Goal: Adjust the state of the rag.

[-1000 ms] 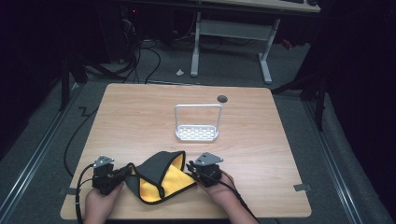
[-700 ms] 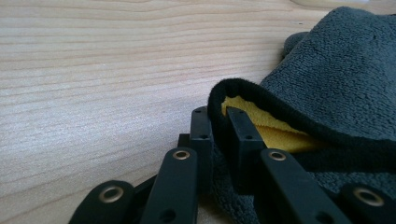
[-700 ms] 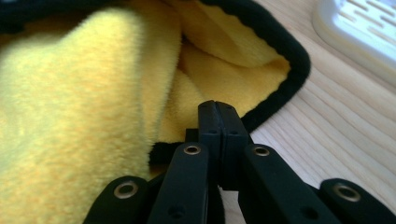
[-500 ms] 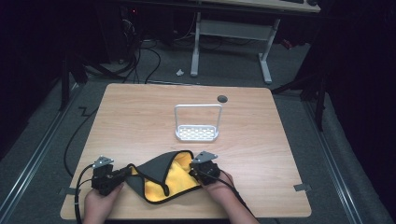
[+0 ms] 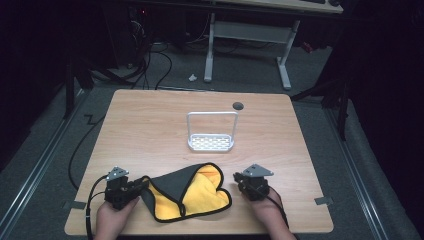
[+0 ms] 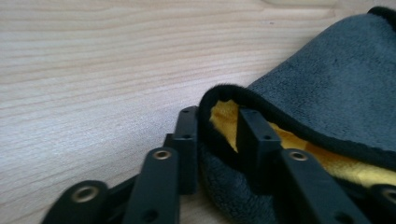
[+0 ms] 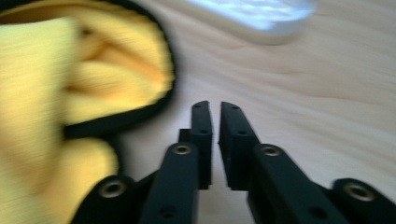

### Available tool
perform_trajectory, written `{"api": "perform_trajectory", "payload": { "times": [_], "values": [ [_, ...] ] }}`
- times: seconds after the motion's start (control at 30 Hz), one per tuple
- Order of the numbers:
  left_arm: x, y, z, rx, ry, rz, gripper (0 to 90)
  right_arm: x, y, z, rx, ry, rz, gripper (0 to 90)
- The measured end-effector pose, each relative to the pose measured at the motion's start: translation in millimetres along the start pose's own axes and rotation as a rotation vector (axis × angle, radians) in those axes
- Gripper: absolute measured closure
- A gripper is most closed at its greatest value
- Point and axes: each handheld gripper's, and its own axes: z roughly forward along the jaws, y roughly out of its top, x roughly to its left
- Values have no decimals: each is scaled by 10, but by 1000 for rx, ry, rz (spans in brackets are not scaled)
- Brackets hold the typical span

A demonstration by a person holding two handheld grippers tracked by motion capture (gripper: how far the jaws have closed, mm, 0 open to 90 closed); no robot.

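Note:
A cloth (image 5: 185, 197), yellow on one side and grey on the other with black trim, lies folded near the table's front edge. My left gripper (image 5: 142, 186) is shut on its left corner. In the left gripper view the black hem and grey fold of the cloth (image 6: 327, 93) sit pinched between the jaws of the left gripper (image 6: 217, 116). My right gripper (image 5: 241, 181) rests just right of the cloth, apart from it. In the right gripper view, the right gripper (image 7: 210, 107) has its jaws nearly together over bare wood, with the cloth's yellow side (image 7: 46, 70) to their left.
A small white wire rack (image 5: 211, 142) with a tall handle stands mid-table; its base (image 7: 252, 16) shows beyond the right jaws. A dark round hole (image 5: 238, 106) is in the wooden table (image 5: 150, 125) behind it. Desk legs and cables lie on the floor beyond.
My right gripper has let go of the cloth's right side and moved off to the right. The cloth has settled flat, with more yellow showing on the right.

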Motion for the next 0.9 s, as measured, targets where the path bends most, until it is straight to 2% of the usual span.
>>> {"api": "perform_trajectory", "payload": {
  "times": [0.07,0.13,0.2,0.23,0.27,0.33,0.4,0.47,0.57,0.63,0.7,0.77,0.8,0.87,0.9],
  "values": [
    [-19,1,-57,-9,8,-2,656,193,-21,10,1,55,-42,775],
    [-47,-4,-136,-25,23,4,620,329,-26,16,12,104,-47,681],
    [-93,-3,-219,-41,28,20,596,410,-29,25,22,107,-65,640],
    [-125,0,-249,-48,24,31,587,447,-38,55,43,92,-89,639],
    [-164,4,-268,-51,24,47,586,462,-52,90,65,83,-105,657],
    [-249,16,-271,-47,14,94,586,445,-67,111,76,109,-92,798],
    [-325,10,-225,-29,6,131,598,447,-66,86,74,79,-128,851],
    [-376,-24,-119,22,6,155,618,395,-89,33,67,57,-119,870],
    [-434,-83,44,79,9,177,630,214,-169,-90,62,1,-91,871],
    [-475,-90,92,77,23,213,632,71,-265,-204,61,-65,-68,873],
    [-496,-78,122,74,13,210,632,-79,-367,-346,66,-126,-25,873],
    [-522,-76,149,69,5,219,638,-212,-497,-487,83,-169,17,871],
    [-540,-73,160,70,6,227,643,-237,-541,-520,87,-183,23,865],
    [-574,-73,178,69,15,246,640,-266,-606,-585,82,-175,43,766],
    [-582,-73,181,70,17,250,637,-260,-594,-600,71,-182,47,751]
  ]
}}
